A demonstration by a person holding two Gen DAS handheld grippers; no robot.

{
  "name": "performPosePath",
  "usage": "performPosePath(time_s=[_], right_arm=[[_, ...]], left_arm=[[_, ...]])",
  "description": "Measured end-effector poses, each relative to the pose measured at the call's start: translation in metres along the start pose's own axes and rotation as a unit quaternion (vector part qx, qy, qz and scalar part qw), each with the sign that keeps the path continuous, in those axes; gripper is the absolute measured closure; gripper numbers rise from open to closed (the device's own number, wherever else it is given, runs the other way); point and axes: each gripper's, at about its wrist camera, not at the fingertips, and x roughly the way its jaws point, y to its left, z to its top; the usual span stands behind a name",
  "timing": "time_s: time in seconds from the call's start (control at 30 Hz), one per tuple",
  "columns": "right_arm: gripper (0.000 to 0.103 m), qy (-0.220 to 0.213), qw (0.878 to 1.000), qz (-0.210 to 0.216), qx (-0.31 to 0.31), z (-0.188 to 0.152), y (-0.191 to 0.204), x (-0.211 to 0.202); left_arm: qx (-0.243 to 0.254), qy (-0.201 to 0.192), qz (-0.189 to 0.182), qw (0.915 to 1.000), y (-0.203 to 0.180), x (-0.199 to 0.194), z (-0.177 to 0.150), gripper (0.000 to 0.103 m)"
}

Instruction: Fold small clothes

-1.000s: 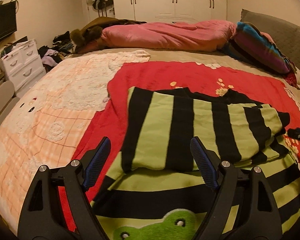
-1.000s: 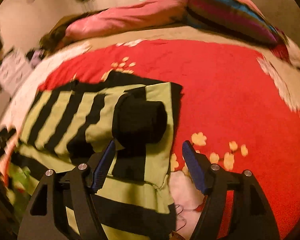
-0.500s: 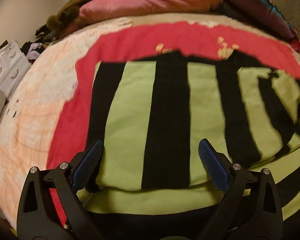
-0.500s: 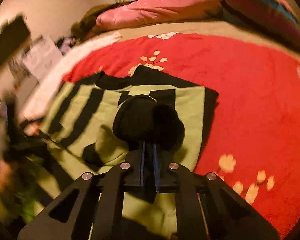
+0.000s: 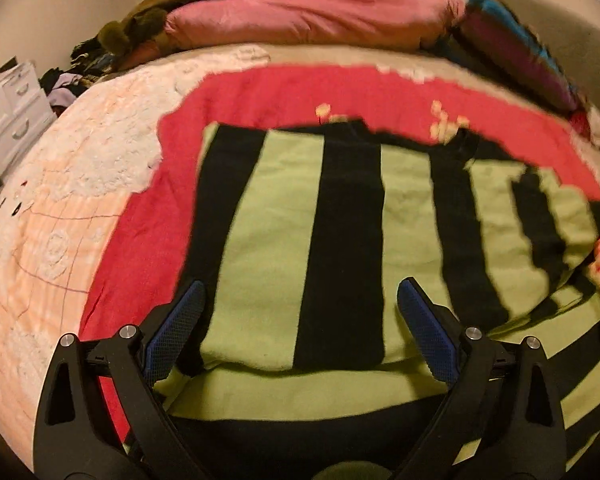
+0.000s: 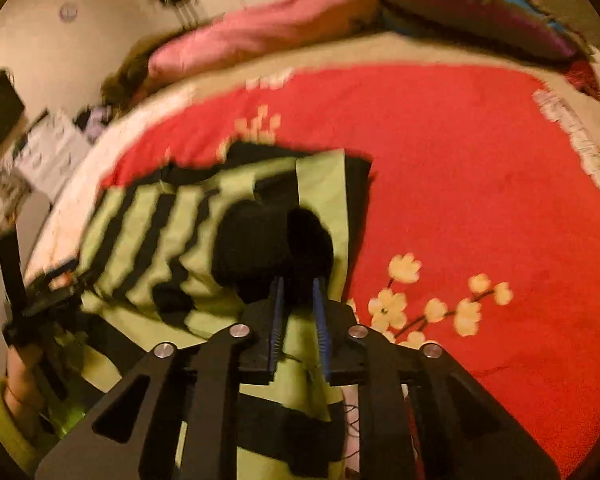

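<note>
A green-and-black striped garment (image 5: 268, 220) lies folded on the bed, with its striped panel laid over a lower layer. My left gripper (image 5: 300, 300) hovers low over its near folded edge. It is open wide, and no cloth sits between the blue pads (image 5: 424, 328). In the right wrist view the same garment (image 6: 140, 232) has a bunched black sleeve cuff (image 6: 260, 240) on its right side. My right gripper (image 6: 298, 284) pinches the cloth just behind that cuff. Its jaws are narrow and opening slightly, with fabric still between them.
A red blanket with yellow flowers (image 6: 460, 180) covers the bed to the right. To the left lies a pale peach quilt (image 5: 60, 200). At the far end are a pink duvet (image 5: 320, 16) and a striped pillow (image 5: 520, 52). White drawers (image 5: 8, 116) stand beside the bed.
My left gripper came down closer over the garment and its jaws spread wider. My right gripper closed on the cloth by the black cuff, and the gap has since widened a little.
</note>
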Motion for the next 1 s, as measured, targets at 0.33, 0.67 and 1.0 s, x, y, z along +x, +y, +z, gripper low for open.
performPosePath(time_s=[0.33,0.67,1.0], right_arm=[[0.071,-0.033,0.997,0.012,-0.063,0.019,0.067,0.005],[0.062,0.061,0.995,-0.082,-0.003,0.015,0.046,0.076],[0.044,0.036,0.998,-0.043,0.02,0.009,0.043,0.062]], left_arm=[[0.027,-0.067,-0.002,0.9974,-0.016,-0.029,0.002,0.01],[0.026,0.02,-0.004,0.9995,-0.01,0.013,-0.01,0.01],[-0.001,0.012,-0.022,0.9997,-0.002,0.005,-0.008,0.01]])
